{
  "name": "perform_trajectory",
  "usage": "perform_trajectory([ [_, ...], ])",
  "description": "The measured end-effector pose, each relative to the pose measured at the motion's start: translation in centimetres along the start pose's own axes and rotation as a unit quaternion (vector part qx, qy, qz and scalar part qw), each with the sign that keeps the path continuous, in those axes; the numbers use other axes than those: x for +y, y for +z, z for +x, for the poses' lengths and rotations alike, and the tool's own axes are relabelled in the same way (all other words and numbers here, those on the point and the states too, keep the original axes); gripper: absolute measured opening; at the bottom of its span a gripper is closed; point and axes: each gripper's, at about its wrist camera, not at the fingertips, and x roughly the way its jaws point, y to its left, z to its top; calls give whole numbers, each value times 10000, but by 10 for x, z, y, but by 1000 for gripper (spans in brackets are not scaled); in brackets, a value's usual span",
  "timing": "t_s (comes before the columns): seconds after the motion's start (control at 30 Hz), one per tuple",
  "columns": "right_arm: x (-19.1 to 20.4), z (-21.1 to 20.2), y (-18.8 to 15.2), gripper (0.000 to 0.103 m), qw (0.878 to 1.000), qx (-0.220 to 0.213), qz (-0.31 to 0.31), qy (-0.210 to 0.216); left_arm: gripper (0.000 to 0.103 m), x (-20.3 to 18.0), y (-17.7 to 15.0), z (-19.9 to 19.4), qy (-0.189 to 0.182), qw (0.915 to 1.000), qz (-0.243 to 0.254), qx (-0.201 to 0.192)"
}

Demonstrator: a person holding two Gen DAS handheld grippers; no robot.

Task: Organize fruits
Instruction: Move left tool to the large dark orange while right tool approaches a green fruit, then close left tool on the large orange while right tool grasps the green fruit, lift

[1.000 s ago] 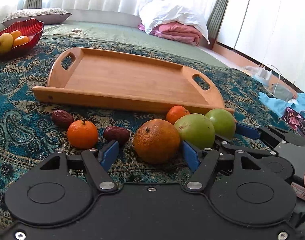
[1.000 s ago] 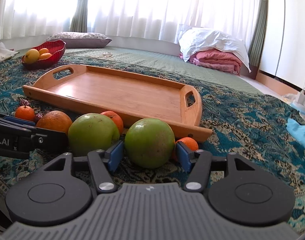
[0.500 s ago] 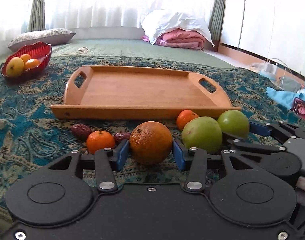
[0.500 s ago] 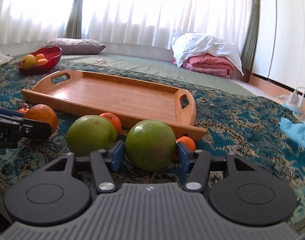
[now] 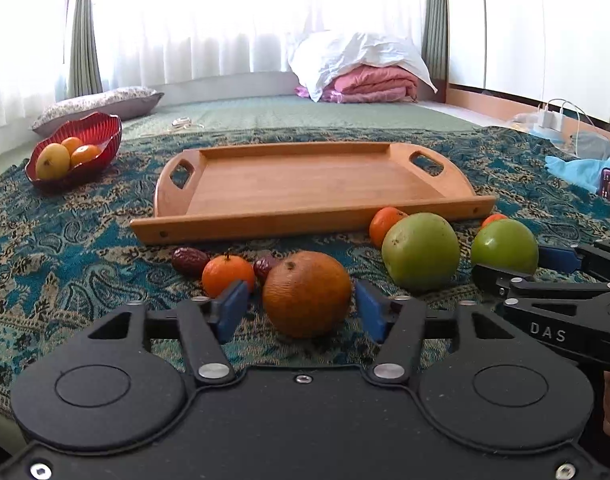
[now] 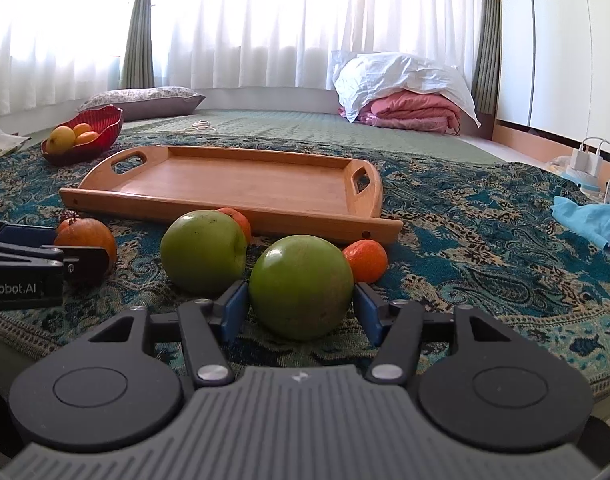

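Left tool [image 5: 301,306]: my blue pads stand on both sides of the big orange [image 5: 307,294]; a thin gap shows at each pad, so I am around it but not yet pressing; the jaws are at medium width.
Right tool [image 6: 301,306]: my pads are very close to the green apple [image 6: 301,286] on both sides; I cannot tell if they touch it; the apple rests on the patterned cloth [image 6: 485,240].
Big orange: it sits on the cloth, in front of the near edge of the wooden tray [image 5: 305,184]; a small mandarin [image 5: 228,274] is just beside it on the left; two dark dates [image 5: 189,261] lie near the mandarin, one partly hidden behind the orange.
Second green apple [image 6: 203,252]: it lies between my two tools, to the left of the first one; a small orange fruit [image 6: 237,220] is behind it, against the tray edge.
Another mandarin [image 6: 365,261]: just behind the right pad of my right tool, touching or nearly touching the green apple.
Wooden tray: it lies flat on the cloth beyond all the loose fruits; nothing is inside it.
Red bowl [image 5: 89,140]: far left on the cloth, well apart from the tray; it holds yellow and orange fruits.
Background: folded pink bedding [image 5: 369,84] under a white pillow near the curtains.
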Motion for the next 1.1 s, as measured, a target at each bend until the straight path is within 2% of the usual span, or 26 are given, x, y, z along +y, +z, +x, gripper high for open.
perform_trajectory([
  [0.27, -1, 17, -1, 70, 10000, 74, 47, -47, 61, 1, -4, 12, -184, 9993, -282, 131],
  [0.47, -2, 26, 0, 71, 9999, 94, 101, -77, 55, 5, -4, 21, -366, 9978, -503, 223],
  [0.57, -1, 32, 2, 69, 9998, 89, 108, -107, 49, 4, -4, 23, -340, 9981, -482, 195],
  [0.63, -1, 34, 2, 59, 9998, 56, 154, -146, 49, 2, -3, 22, -284, 9984, -456, 159],
  [0.87, -6, 30, 3, 59, 9984, -216, 485, -189, 48, 1, 8, 12, -140, 9995, -271, -93],
  [1.1, -7, 18, 16, 59, 9969, -534, 564, -93, 48, 9, 28, 7, 5, 9991, -250, -331],
])
